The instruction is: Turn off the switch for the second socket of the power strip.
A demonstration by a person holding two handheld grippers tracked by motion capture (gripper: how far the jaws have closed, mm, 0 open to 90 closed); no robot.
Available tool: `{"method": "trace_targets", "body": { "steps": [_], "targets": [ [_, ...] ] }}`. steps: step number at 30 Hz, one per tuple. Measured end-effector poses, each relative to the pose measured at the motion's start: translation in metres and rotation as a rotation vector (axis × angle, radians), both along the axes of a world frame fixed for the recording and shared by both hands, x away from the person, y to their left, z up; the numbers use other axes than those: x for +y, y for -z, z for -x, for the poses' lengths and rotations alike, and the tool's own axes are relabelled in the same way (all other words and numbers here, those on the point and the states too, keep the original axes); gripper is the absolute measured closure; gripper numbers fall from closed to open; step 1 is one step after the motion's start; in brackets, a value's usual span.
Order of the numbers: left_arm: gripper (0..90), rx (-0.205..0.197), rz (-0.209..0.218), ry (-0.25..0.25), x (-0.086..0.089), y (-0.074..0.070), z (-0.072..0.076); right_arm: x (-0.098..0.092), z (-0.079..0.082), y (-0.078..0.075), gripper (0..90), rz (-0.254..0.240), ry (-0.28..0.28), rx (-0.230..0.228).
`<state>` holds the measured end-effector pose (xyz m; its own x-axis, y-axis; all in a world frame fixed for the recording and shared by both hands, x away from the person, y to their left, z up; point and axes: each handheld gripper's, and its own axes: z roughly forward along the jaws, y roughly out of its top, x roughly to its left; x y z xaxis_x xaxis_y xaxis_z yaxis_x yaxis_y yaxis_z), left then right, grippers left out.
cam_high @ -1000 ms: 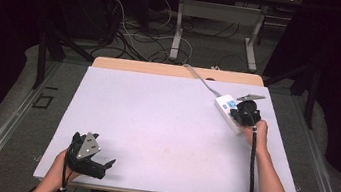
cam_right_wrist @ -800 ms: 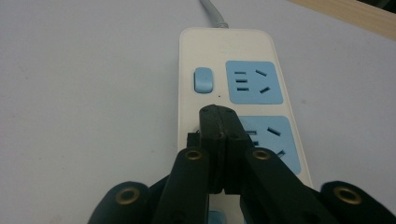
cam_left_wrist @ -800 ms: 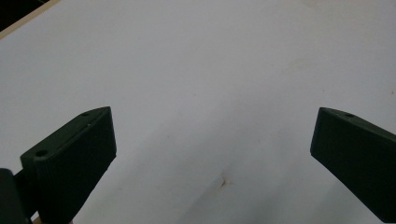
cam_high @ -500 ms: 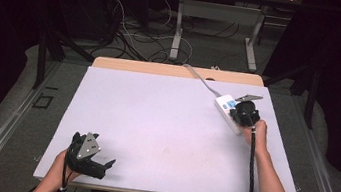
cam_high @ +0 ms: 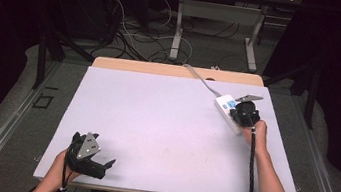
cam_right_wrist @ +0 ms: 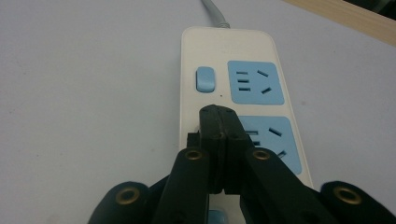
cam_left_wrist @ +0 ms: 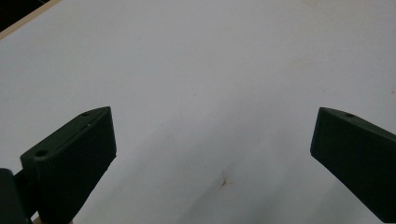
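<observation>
Nothing has shifted since the earlier frames: both hands sit where they were.
Right gripper (cam_right_wrist: 218,122), jaws pressed together, rests its tips on the white power strip (cam_right_wrist: 243,88) at the table's (cam_high: 164,125) far right; left gripper (cam_high: 109,163), jaws spread wide, lies at the near left edge.

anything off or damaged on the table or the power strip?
Nothing damaged. The power strip lies flat but diagonal near the table's far right corner. The shut right gripper has its tips over the strip beside a socket. One small brown mark stains the surface near the open left gripper.
</observation>
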<state>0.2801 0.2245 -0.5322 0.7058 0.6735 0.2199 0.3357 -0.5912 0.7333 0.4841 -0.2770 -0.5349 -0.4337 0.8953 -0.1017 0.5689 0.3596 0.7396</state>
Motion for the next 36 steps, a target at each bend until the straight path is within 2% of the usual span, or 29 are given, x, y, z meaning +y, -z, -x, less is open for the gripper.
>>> {"method": "trace_targets", "body": {
  "steps": [17,31,36],
  "targets": [
    [0.0,0.006,0.001,0.004,0.0003,0.0001,0.0003,0.0002,-0.0001,-0.0001,90.0,-0.003,-0.001,0.002],
    [0.0,0.004,0.0,0.005,0.001,-0.0001,0.0003,0.0022,-0.0006,-0.0012,90.0,0.03,-0.01,-0.003],
    [0.0,0.006,-0.002,0.004,0.0014,-0.0003,0.0005,0.0041,-0.0001,-0.0017,90.0,0.037,0.004,0.0]
  ]
}}
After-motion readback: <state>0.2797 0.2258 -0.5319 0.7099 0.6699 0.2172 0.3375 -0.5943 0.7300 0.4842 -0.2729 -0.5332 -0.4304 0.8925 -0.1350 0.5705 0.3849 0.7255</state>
